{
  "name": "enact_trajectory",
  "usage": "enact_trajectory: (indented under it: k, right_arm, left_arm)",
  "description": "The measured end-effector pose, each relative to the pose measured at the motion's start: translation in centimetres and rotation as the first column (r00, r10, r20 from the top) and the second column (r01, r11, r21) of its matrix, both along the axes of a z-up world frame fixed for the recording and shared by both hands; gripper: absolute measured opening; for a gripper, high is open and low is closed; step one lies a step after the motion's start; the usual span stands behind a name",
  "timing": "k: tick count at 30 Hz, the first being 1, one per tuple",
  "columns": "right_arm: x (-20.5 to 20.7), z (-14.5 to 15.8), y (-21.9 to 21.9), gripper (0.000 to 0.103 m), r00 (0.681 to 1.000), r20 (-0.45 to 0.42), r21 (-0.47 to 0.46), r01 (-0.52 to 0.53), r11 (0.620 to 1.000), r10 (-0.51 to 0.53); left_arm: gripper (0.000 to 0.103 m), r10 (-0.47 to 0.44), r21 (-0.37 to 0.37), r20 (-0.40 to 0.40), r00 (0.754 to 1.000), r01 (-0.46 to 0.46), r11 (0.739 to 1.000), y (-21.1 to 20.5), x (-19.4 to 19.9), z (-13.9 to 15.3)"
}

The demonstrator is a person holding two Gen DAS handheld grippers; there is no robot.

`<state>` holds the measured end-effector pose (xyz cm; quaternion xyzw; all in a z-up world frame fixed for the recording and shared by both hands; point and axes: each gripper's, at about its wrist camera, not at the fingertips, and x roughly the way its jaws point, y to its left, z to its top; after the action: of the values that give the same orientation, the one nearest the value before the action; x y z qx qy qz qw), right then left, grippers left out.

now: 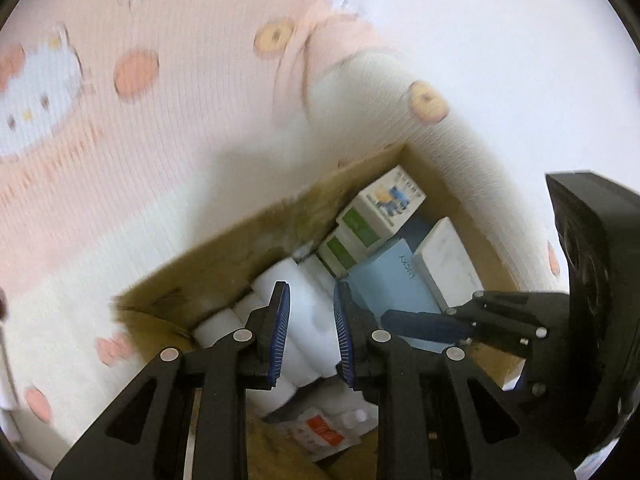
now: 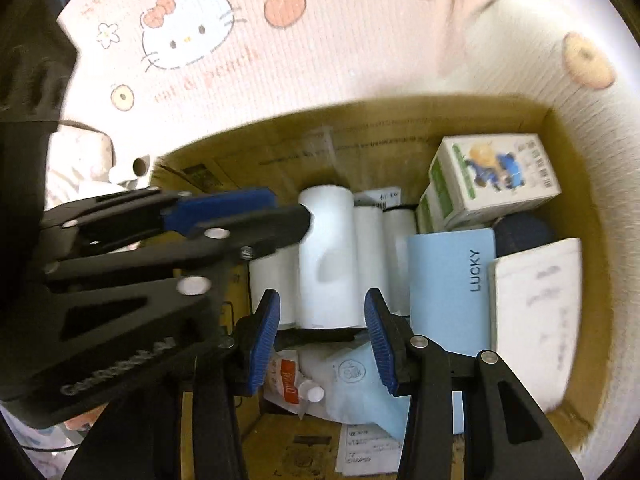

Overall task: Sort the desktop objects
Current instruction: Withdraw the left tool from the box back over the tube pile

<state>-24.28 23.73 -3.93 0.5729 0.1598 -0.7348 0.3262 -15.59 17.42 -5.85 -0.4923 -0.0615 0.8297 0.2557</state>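
Note:
An open cardboard box (image 2: pixel 400 136) (image 1: pixel 248 236) holds sorted objects: white paper rolls (image 2: pixel 328 256) (image 1: pixel 308 308), a blue "LUCKY" booklet (image 2: pixel 448 284) (image 1: pixel 392 284), green-and-white cartons (image 2: pixel 492 176) (image 1: pixel 372 216), a white marbled box (image 2: pixel 536 312) (image 1: pixel 448 264) and plastic pouches (image 2: pixel 320 380) (image 1: pixel 320 432). My left gripper (image 1: pixel 310 332) is open and empty above the rolls; it also shows in the right wrist view (image 2: pixel 260 216). My right gripper (image 2: pixel 320 344) is open and empty over the rolls and pouches; it shows at the right of the left wrist view (image 1: pixel 424 324).
The box sits on a pink and white Hello Kitty cloth (image 2: pixel 192 40) (image 1: pixel 80 120). Both grippers hang close together above the box. A crumpled white item (image 2: pixel 80 160) lies left of the box.

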Motion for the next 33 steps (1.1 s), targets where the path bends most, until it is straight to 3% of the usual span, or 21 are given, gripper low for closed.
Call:
enact_trajectory:
  k: [3,7,12,20,23,26,29,33]
  right_arm:
    - [1.9,1.2,-0.6,0.04,0.999,-0.046,-0.032,-0.007,0.999,0.006]
    - [4.0,1.8,-2.3,0.04,0.994,-0.108,-0.019,-0.014,1.0,0.012]
    - [6.5,1.9,-5.1,0.04,0.974,-0.218,0.07,-0.04,0.997,0.055]
    - [10.5,1.4,-7.6,0.04,0.898,-0.42,0.281,-0.005,0.96,0.128]
    - [11.5,1.4,-8.4,0.04,0.892,-0.427,0.3,-0.018,0.954,0.152]
    - [12.7,1.9,-9.5,0.04,0.851,-0.492,0.349,-0.001,0.937,0.184]
    - [13.7,2.8,-10.8,0.04,0.824,-0.533,0.358,0.014,0.934,0.192]
    - [15.4,3.6,-13.3,0.04,0.799,-0.545,0.336,-0.072,0.939,0.256]
  left_arm:
    - [0.015,-0.009,-0.046,-0.114,0.993,0.004,0.999,-1.5,2.1,1.0]
    - [0.015,0.008,-0.048,-0.191,0.981,-0.018,0.999,-4.0,3.6,1.6]
    - [0.015,0.074,-0.055,-0.288,0.955,-0.094,0.994,-8.1,6.6,2.2]
    - [0.015,0.152,-0.097,-0.297,0.943,-0.188,0.977,-12.3,7.9,-0.9]
    - [0.015,0.16,-0.132,-0.272,0.949,-0.202,0.971,-13.0,7.8,-3.4]
    - [0.015,0.19,-0.187,-0.286,0.939,-0.249,0.95,-14.3,7.7,-5.7]
    - [0.015,0.241,-0.177,-0.291,0.926,-0.3,0.937,-16.4,7.4,-7.6]
    - [0.016,0.354,-0.2,-0.21,0.911,-0.394,0.897,-20.0,5.6,-9.8]
